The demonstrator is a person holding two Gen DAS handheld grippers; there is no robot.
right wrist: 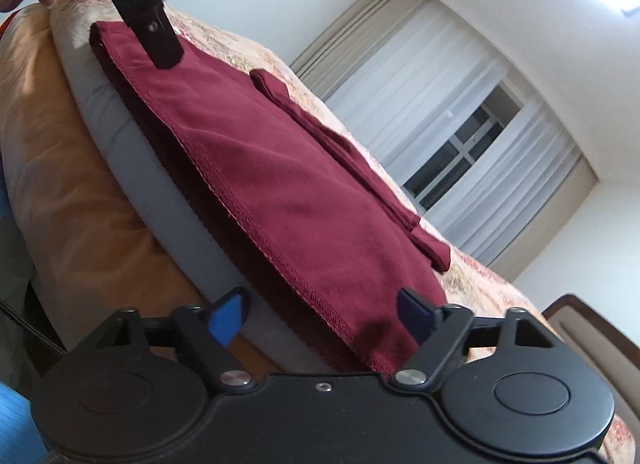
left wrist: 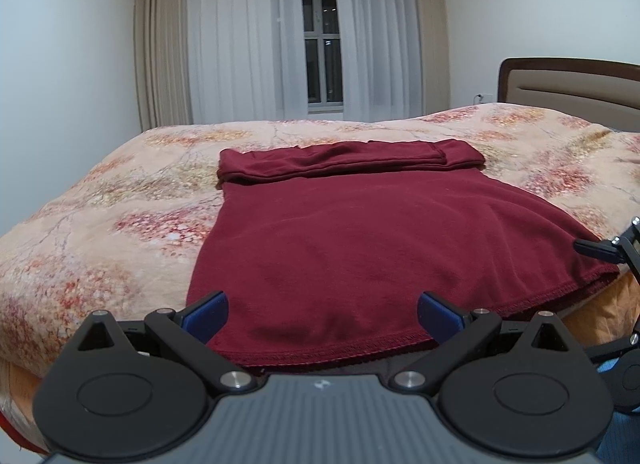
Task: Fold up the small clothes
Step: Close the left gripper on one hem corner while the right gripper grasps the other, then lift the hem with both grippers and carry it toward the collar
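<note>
Both grippers, left (left wrist: 322,314) and right (right wrist: 322,314), gape wide, empty, straddling the maroon garment's (left wrist: 360,236) hem at the bed's (left wrist: 100,192) near edge; uneven pinches could skew the fold.

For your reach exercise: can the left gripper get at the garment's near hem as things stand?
Probably yes: the left gripper is open, and the garment's stitched hem lies between its fingers with nothing in the way.
</note>
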